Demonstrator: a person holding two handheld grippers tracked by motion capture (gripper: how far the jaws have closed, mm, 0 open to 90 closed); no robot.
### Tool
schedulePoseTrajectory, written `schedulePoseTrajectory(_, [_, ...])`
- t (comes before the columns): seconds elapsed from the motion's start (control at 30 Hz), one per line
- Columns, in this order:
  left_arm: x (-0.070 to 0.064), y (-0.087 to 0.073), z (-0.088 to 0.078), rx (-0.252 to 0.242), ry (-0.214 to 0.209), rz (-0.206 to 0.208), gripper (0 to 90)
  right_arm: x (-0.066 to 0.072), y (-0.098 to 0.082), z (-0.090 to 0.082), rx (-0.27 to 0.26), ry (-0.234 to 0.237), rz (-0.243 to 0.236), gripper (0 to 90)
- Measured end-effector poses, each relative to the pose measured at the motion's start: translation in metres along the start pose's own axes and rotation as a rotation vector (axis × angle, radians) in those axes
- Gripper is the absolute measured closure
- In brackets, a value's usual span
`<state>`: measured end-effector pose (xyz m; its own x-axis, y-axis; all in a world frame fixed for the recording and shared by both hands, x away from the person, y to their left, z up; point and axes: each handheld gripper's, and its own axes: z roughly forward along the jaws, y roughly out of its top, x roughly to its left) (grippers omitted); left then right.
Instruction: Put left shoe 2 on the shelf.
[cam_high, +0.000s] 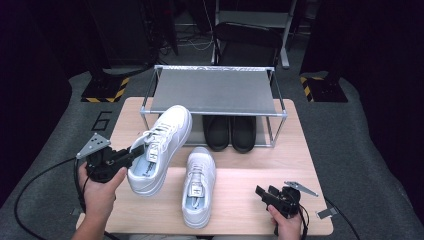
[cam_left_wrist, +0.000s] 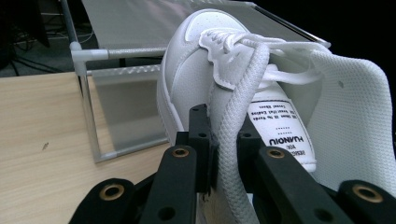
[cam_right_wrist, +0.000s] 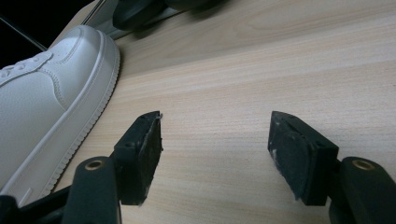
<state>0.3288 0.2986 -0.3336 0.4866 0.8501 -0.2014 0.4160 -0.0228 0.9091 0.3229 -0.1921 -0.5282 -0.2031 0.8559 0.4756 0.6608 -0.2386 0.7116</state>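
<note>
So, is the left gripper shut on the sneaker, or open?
Shut. The left gripper has its jaws clamped on the padded collar edge of the white sneaker, which is tilted.

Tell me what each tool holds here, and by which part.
The left tool is shut on the padded collar edge of the lifted white sneaker. The right tool is open above the table, holding nothing.
</note>
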Motion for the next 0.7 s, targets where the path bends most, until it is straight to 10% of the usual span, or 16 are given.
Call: schedulePoseTrajectory(0.7, [0.004,0.014,0.009,-0.214,0.058,0.007,82.2,0.000,0.000,0.000,0.008,0.000,0.004,34.9])
